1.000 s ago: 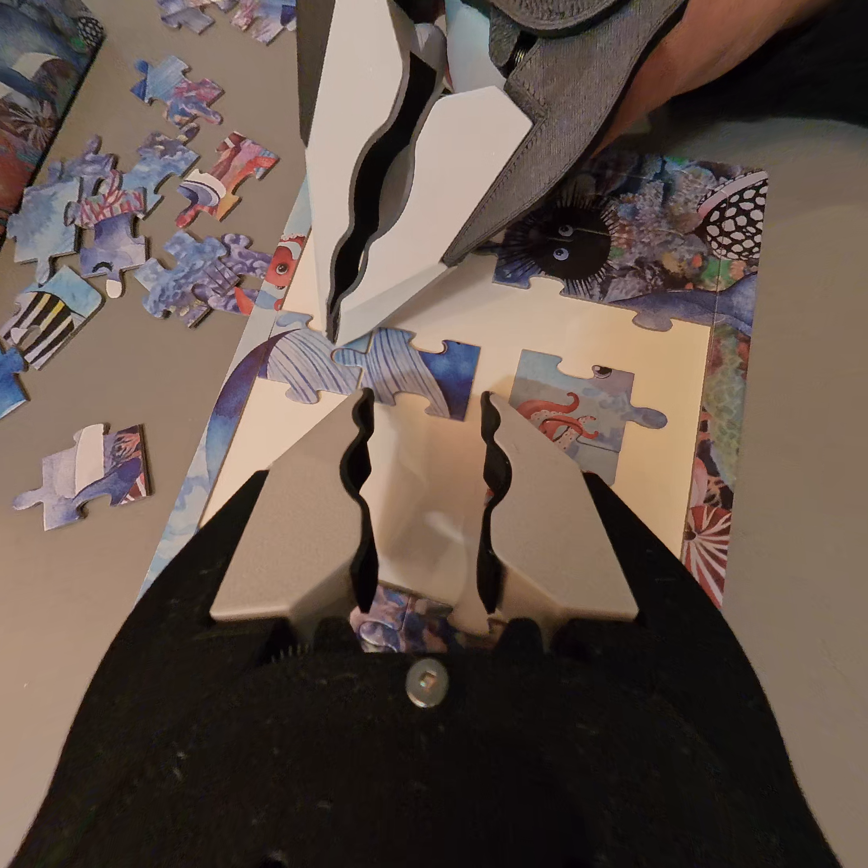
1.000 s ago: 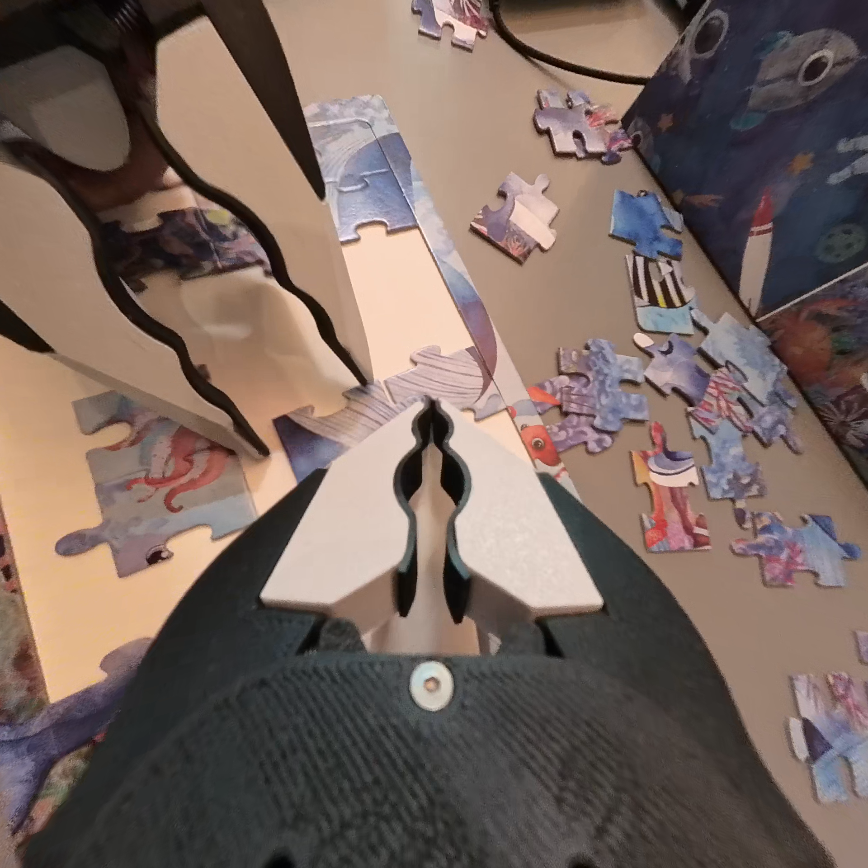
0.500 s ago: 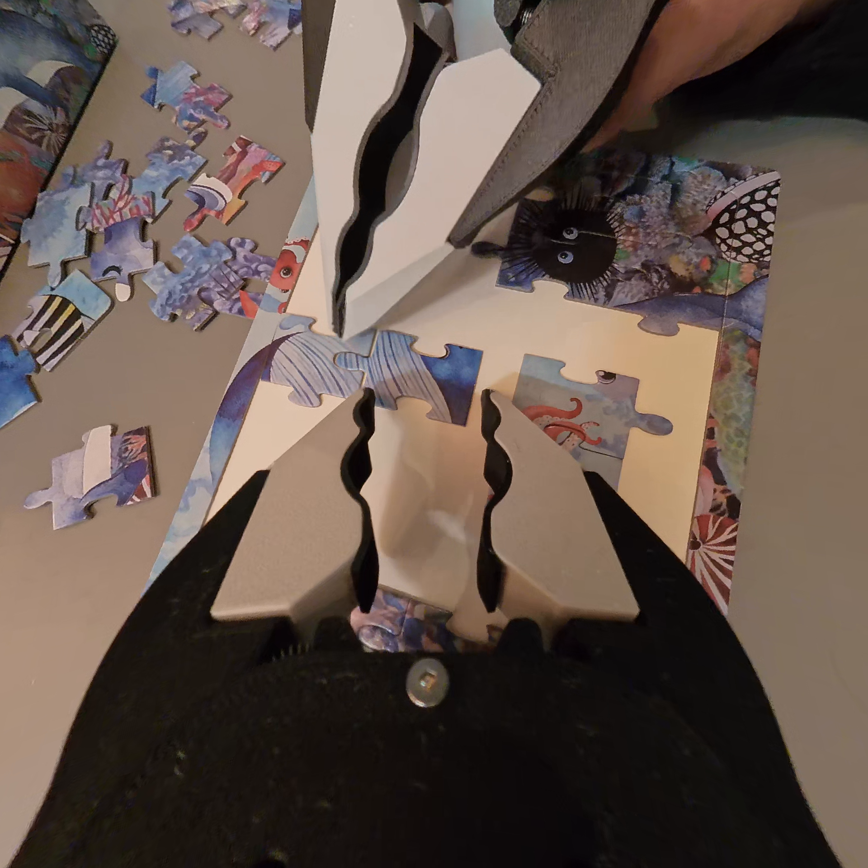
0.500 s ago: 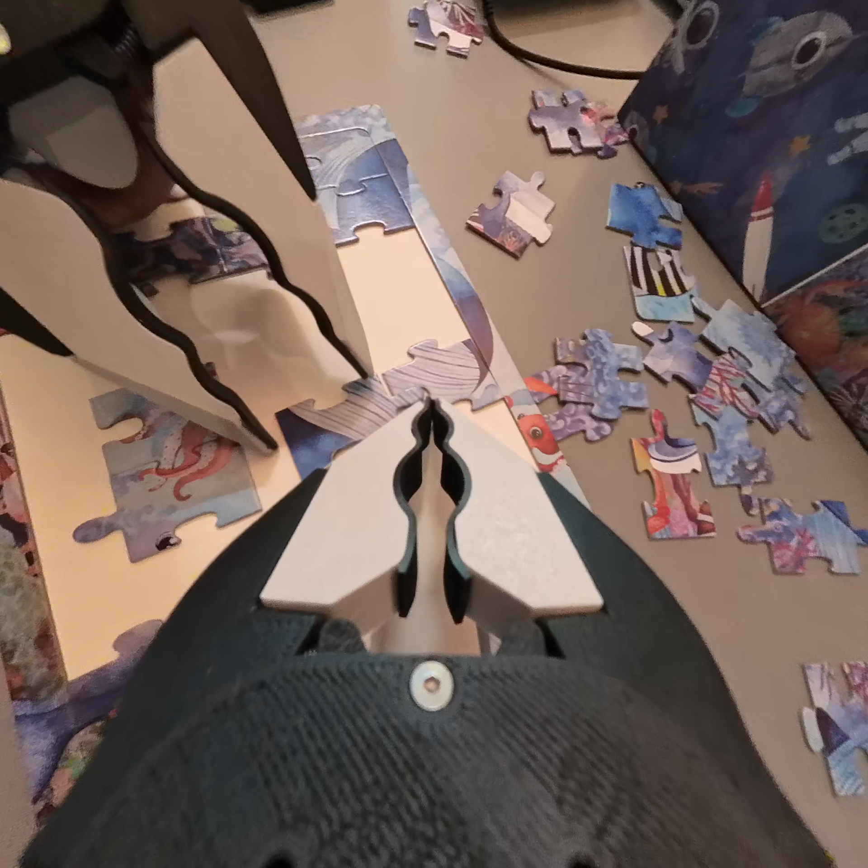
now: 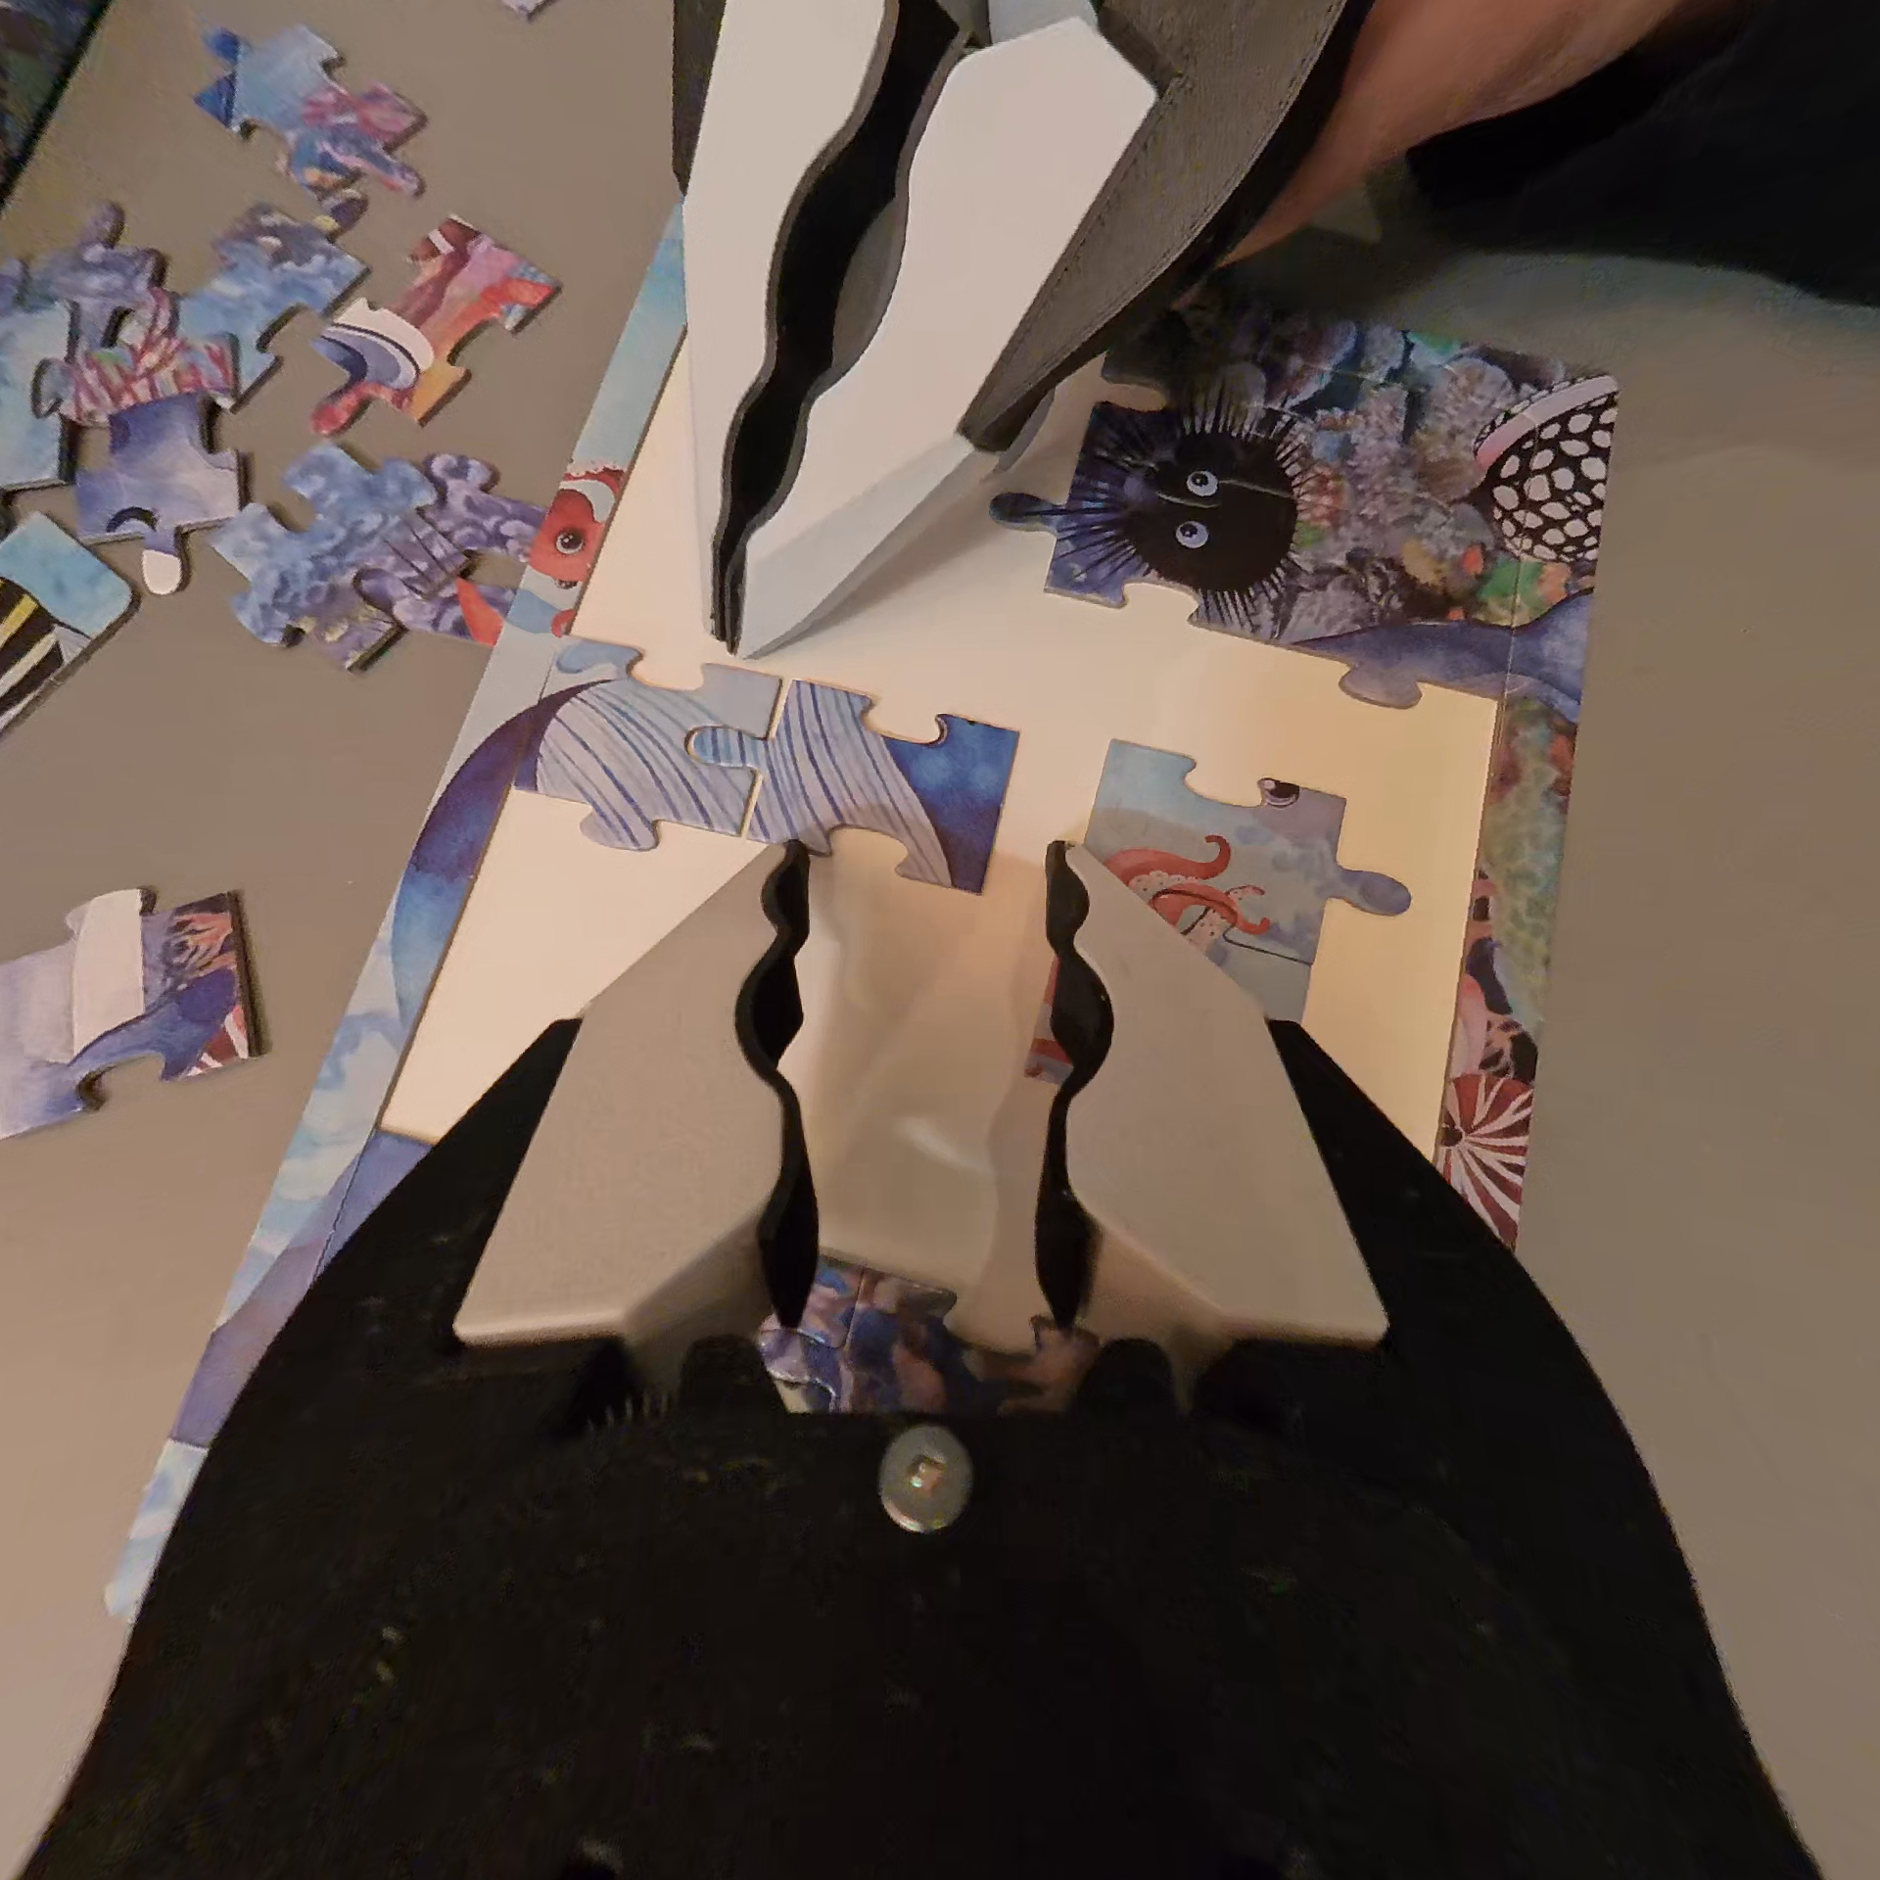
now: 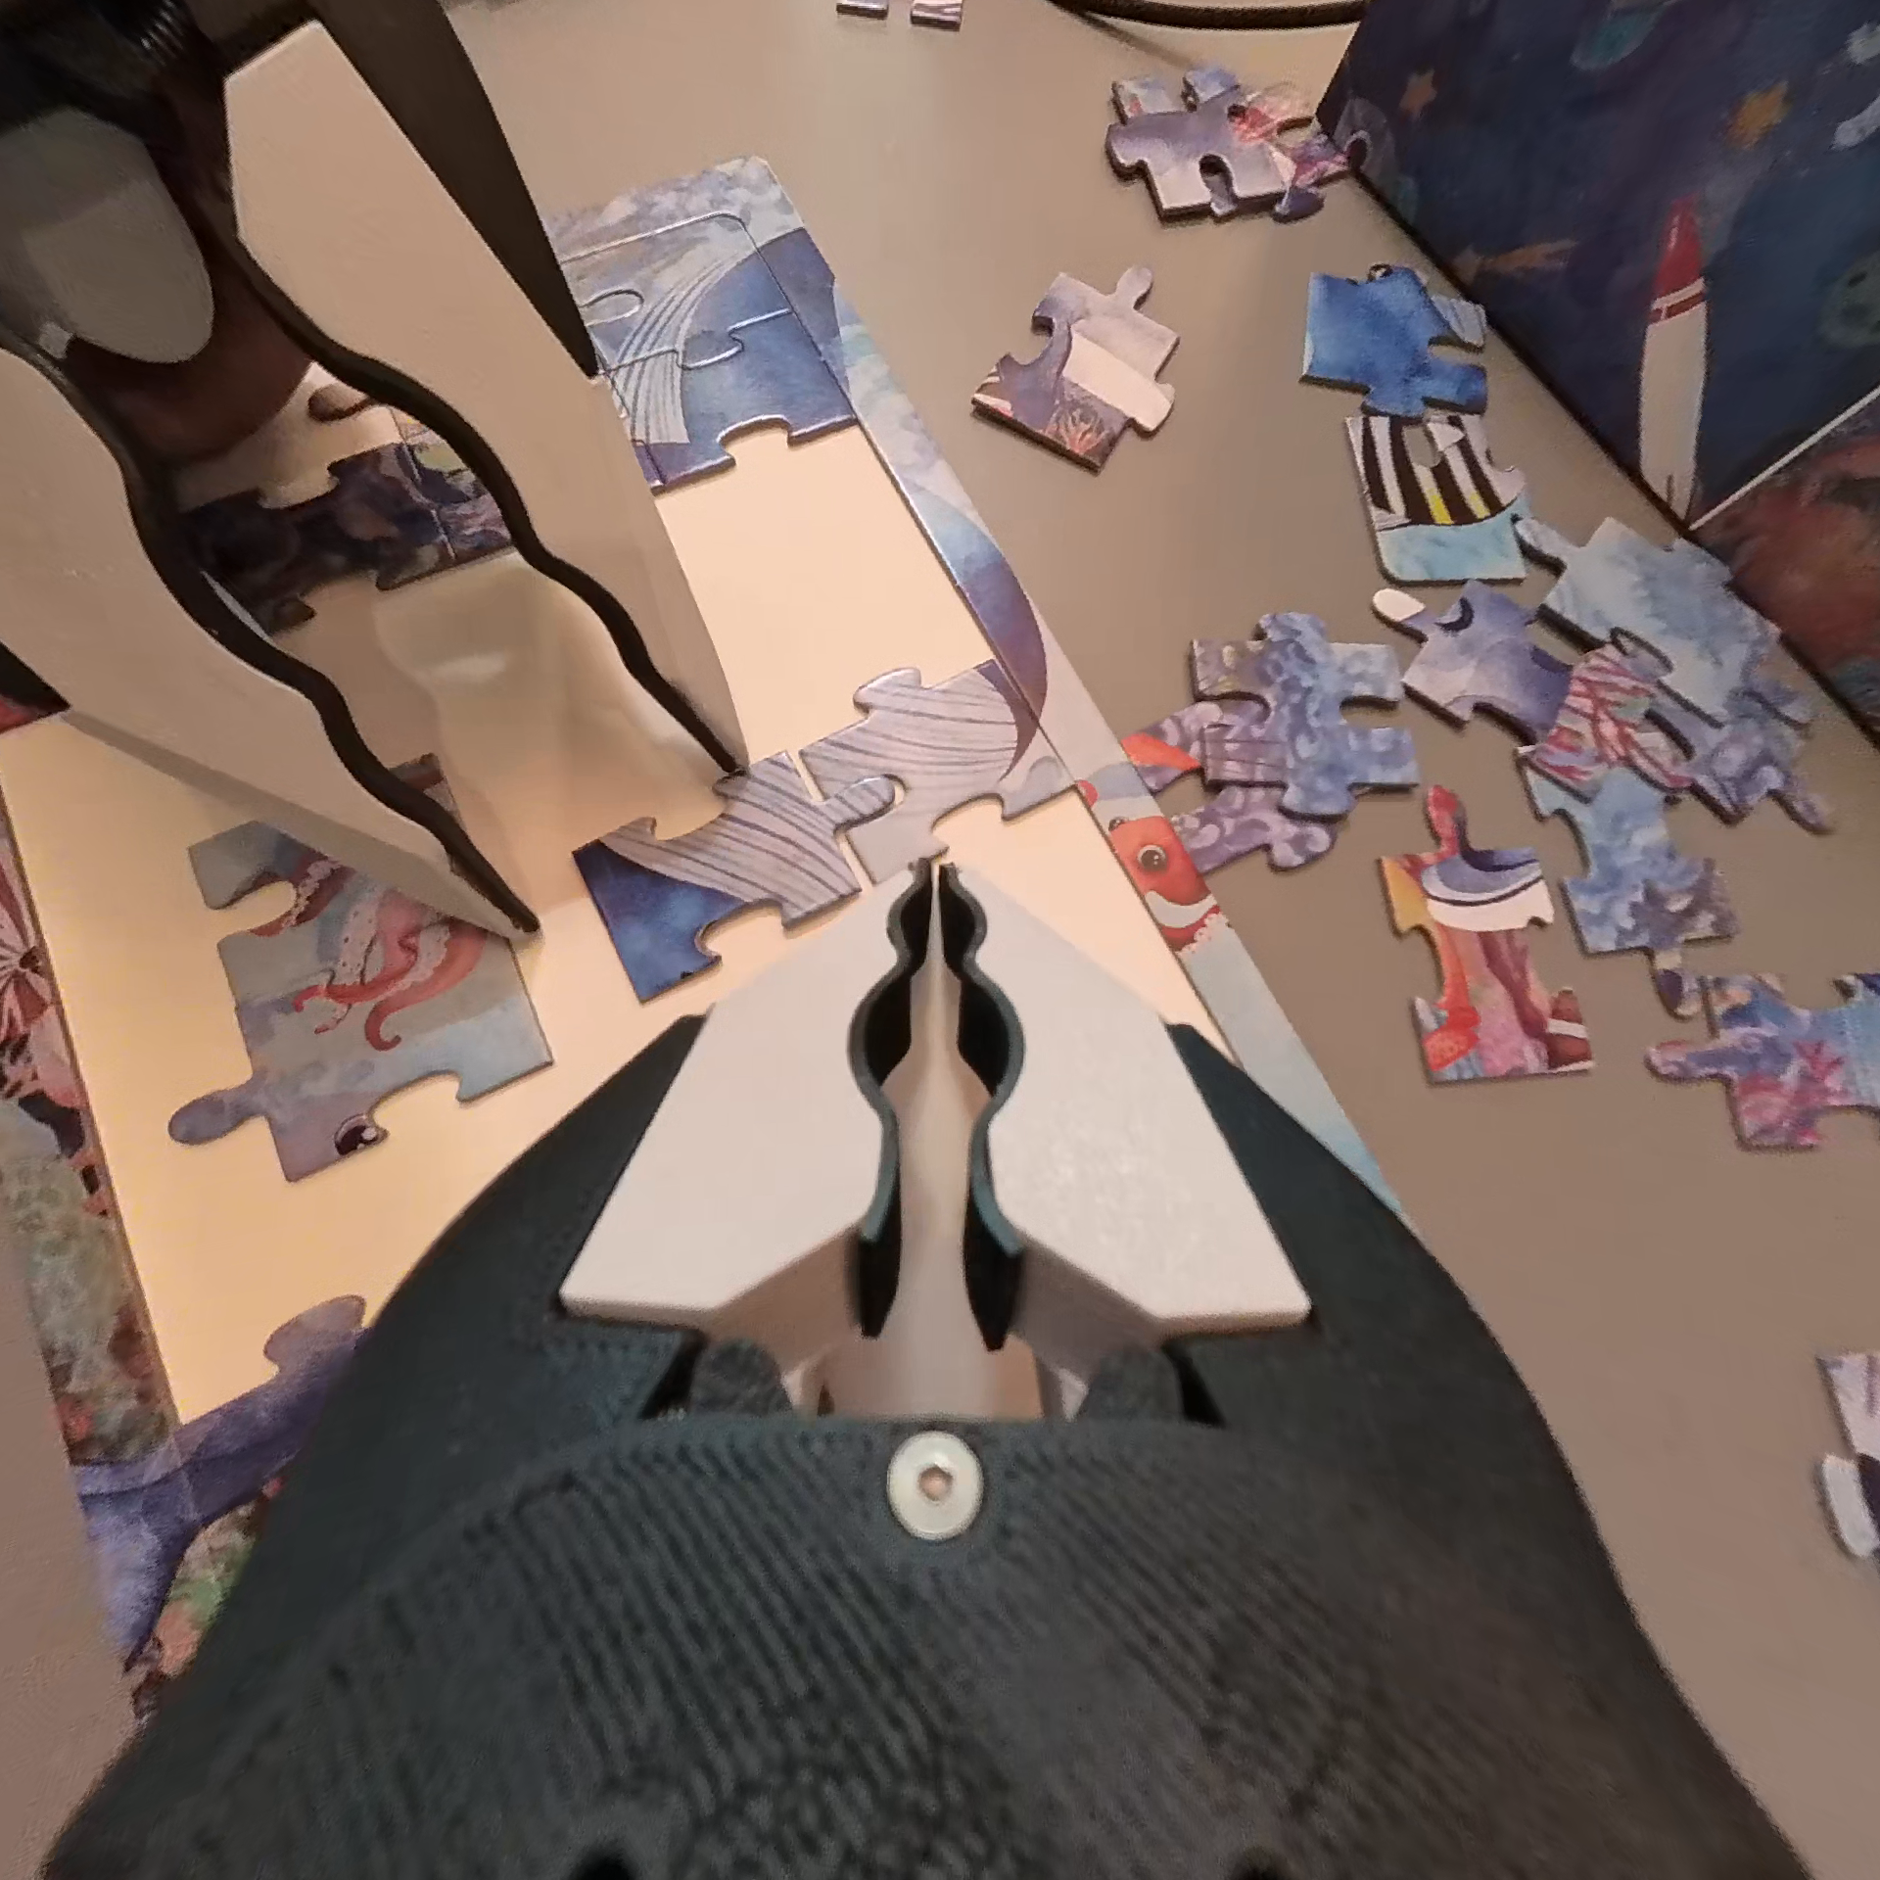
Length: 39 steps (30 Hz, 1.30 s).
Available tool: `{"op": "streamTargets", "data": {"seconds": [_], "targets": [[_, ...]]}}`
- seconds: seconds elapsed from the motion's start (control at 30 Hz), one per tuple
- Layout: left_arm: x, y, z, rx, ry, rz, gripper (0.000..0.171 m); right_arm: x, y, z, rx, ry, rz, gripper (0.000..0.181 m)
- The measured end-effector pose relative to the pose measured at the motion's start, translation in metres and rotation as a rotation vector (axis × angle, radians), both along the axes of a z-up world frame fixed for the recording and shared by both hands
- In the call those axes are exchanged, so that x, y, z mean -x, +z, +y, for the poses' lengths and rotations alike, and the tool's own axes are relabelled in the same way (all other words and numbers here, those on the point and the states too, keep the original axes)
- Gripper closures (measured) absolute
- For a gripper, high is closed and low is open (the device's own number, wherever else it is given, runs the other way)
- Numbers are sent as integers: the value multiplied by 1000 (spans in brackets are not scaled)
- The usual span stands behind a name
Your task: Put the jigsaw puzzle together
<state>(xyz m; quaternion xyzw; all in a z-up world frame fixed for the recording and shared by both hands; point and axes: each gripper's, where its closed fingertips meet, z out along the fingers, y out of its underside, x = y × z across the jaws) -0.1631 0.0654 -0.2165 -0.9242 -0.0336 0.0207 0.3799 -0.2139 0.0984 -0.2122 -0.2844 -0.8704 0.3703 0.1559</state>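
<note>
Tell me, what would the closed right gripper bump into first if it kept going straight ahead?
Probably the striped whale piece just past the right gripper's tips, though depth is hard to judge.

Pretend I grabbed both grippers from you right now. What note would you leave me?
Left gripper: open, empty, over the puzzle tray.
Right gripper: shut, empty, tips at the two joined striped whale pieces.
Done: those two are linked against the tray's border; the sea urchin corner is filled.
Left: the octopus piece lies loose in the tray; many loose pieces wait on the table beside the tray.
</note>
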Motion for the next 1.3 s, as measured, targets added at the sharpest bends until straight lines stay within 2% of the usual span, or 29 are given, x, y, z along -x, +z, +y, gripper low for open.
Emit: {"op": "streamTargets", "data": {"seconds": [0.33,0.47,0.63,0.73,0.9,1.3], "targets": [[1,0,1,-1,14,1,125,-5,3,-5,2,39,24,179],[1,0,1,-1,16,-2,124,-19,8,-17,24,131,33,180],[2,0,1,-1,19,-5,124,-49,4,-29,54,280,-61,179],[2,0,1,0,20,-6,123,-50,2,-24,31,277,-60,172],[2,0,1,0,20,-3,123,-53,2,-20,12,298,-32,150],[3,0,1,0,20,-1,123,-49,0,-20,-20,283,-1,150]]}}
